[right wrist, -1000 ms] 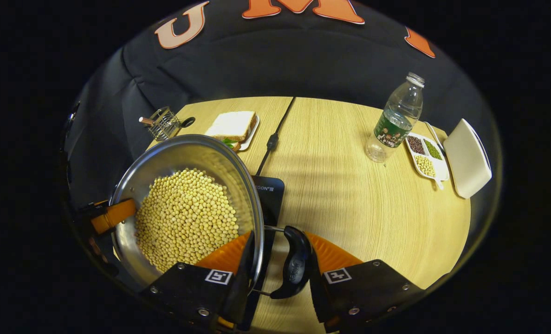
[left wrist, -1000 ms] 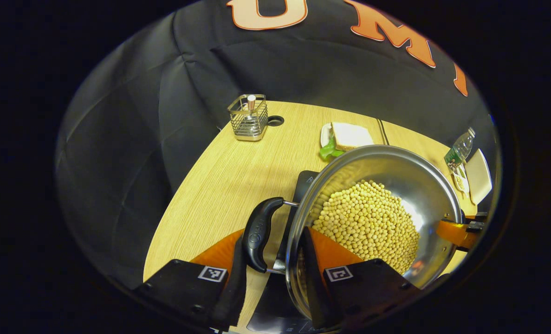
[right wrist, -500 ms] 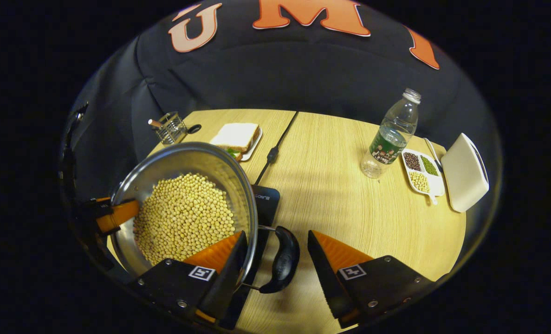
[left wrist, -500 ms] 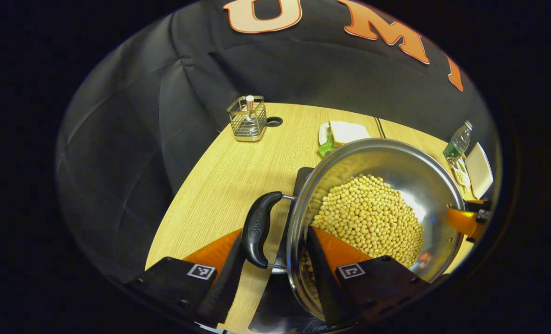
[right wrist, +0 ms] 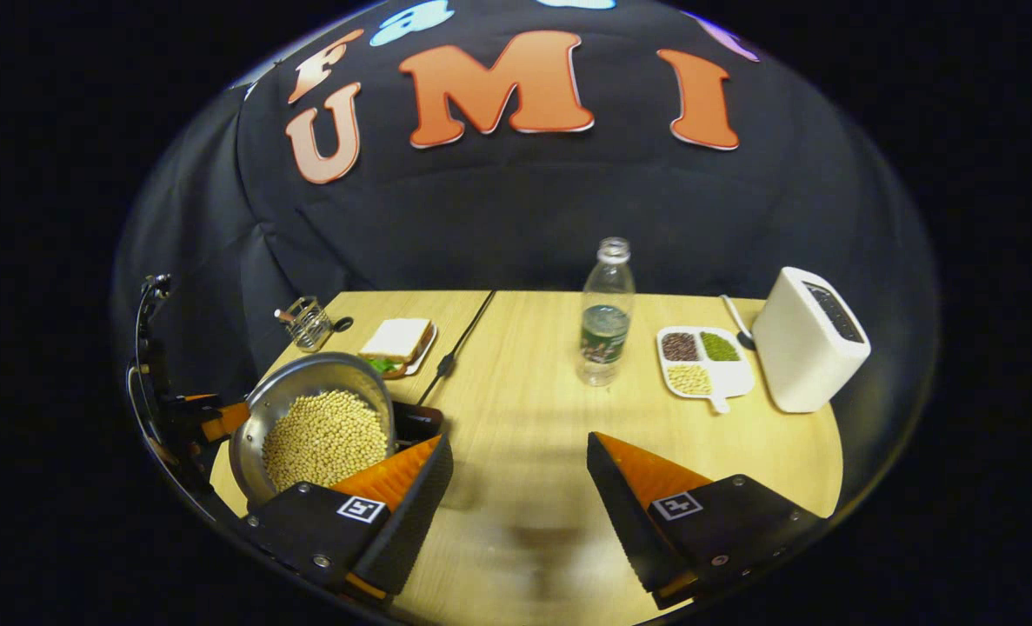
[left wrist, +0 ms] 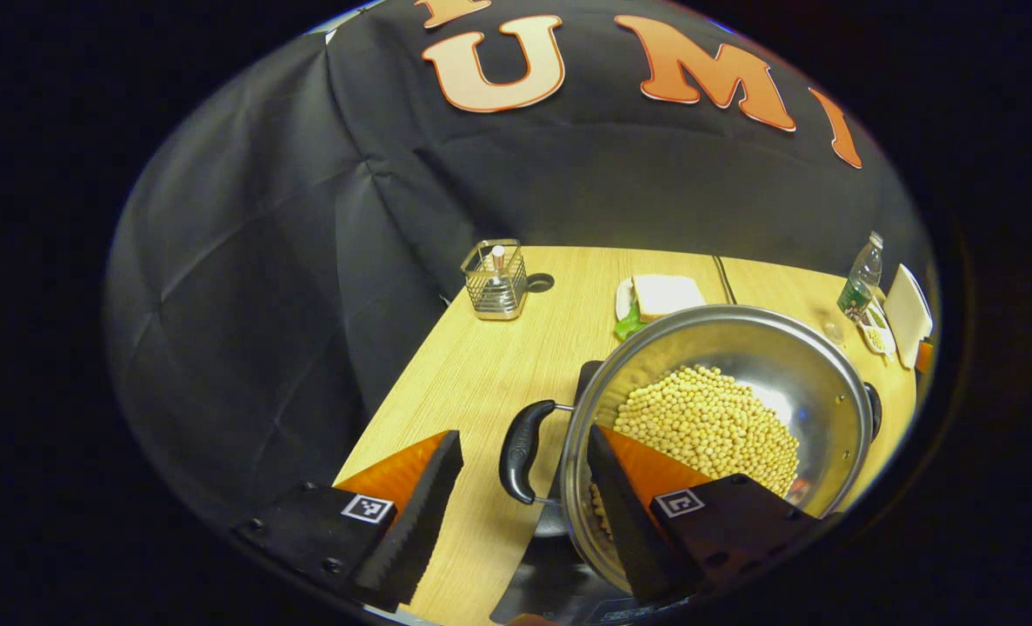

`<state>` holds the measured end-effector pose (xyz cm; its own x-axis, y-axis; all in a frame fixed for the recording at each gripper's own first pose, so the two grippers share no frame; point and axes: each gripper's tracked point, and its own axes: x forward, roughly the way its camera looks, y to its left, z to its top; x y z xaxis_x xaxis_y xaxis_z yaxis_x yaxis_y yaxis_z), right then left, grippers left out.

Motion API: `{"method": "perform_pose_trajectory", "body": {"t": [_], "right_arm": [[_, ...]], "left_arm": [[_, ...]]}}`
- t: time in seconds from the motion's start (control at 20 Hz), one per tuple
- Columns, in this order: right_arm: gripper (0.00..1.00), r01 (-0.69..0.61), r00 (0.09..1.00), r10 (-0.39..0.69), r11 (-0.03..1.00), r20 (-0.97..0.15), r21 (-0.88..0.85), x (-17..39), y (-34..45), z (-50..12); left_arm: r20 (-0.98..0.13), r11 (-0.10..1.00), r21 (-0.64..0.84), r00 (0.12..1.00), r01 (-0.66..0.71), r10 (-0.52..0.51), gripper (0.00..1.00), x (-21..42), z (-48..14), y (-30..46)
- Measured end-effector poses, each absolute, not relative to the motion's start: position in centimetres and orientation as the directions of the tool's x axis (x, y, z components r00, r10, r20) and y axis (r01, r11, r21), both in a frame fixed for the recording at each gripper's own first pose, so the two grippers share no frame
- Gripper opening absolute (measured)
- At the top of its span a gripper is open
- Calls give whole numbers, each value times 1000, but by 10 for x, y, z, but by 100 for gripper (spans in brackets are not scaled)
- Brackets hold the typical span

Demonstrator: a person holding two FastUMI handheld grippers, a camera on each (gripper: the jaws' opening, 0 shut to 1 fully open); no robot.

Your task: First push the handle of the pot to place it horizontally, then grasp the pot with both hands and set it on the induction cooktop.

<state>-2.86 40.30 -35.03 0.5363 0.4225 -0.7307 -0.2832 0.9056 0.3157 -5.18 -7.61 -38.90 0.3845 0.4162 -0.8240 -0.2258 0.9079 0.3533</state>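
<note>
Left tool (left wrist: 522, 487) was wide open and held nothing. The pot's near handle (left wrist: 518, 450) lay in the gap between its fingers, touching neither as far as I could tell; one finger (left wrist: 633, 522) overlapped the rim.

Right tool (right wrist: 520, 500) was also wide open and empty, over bare table (right wrist: 533, 417), with the pot off to the left behind one finger (right wrist: 402, 513).

Pot (left wrist: 807, 374) sat upright on the black cooktop (left wrist: 587, 376), whose corner stuck out from under it. Steel, shallow, loaded with yellow beans (left wrist: 707, 426). Both handles were level; the far handle (left wrist: 872, 409) just showed at the opposite rim. In the right gripper view the pot (right wrist: 307, 382) was at the table's left end, on the cooktop (right wrist: 420, 419), with the left tool (right wrist: 220, 417) just beside its far rim.

Rest of the table:
- wire basket (left wrist: 495, 280) at the back left corner
- sandwich (right wrist: 398, 341) on a plate behind the pot
- black cable (right wrist: 455, 352) running to the back edge
- bottle (right wrist: 605, 317) upright mid-table
- divided dish (right wrist: 705, 361) with three kinds of beans, right of the bottle
- white box (right wrist: 807, 339) just beside the dish
</note>
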Motion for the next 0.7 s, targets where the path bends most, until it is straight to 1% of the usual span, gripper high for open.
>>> {"method": "perform_pose_trajectory", "body": {"t": [0.2, 0.35, 0.55, 0.7], "right_arm": [[96, -247, 631, 350, 937, -692, 248, -22, 304, -327], [96, -216, 706, 286, 958, -648, 187, -14, 224, -304], [96, -169, 786, 211, 978, -582, 126, -18, 136, -261], [96, -155, 835, 191, 982, -515, 112, -23, 97, -225]], "left_arm": [[-801, 917, 329, 448, -226, 398, 94, -39, -361, -115], [-761, 926, 321, 527, -198, 377, 94, -25, -333, -154], [-719, 955, 260, 632, -143, 290, 93, -8, -294, -225], [-664, 968, 232, 711, -97, 231, 94, 8, -254, -269]]}}
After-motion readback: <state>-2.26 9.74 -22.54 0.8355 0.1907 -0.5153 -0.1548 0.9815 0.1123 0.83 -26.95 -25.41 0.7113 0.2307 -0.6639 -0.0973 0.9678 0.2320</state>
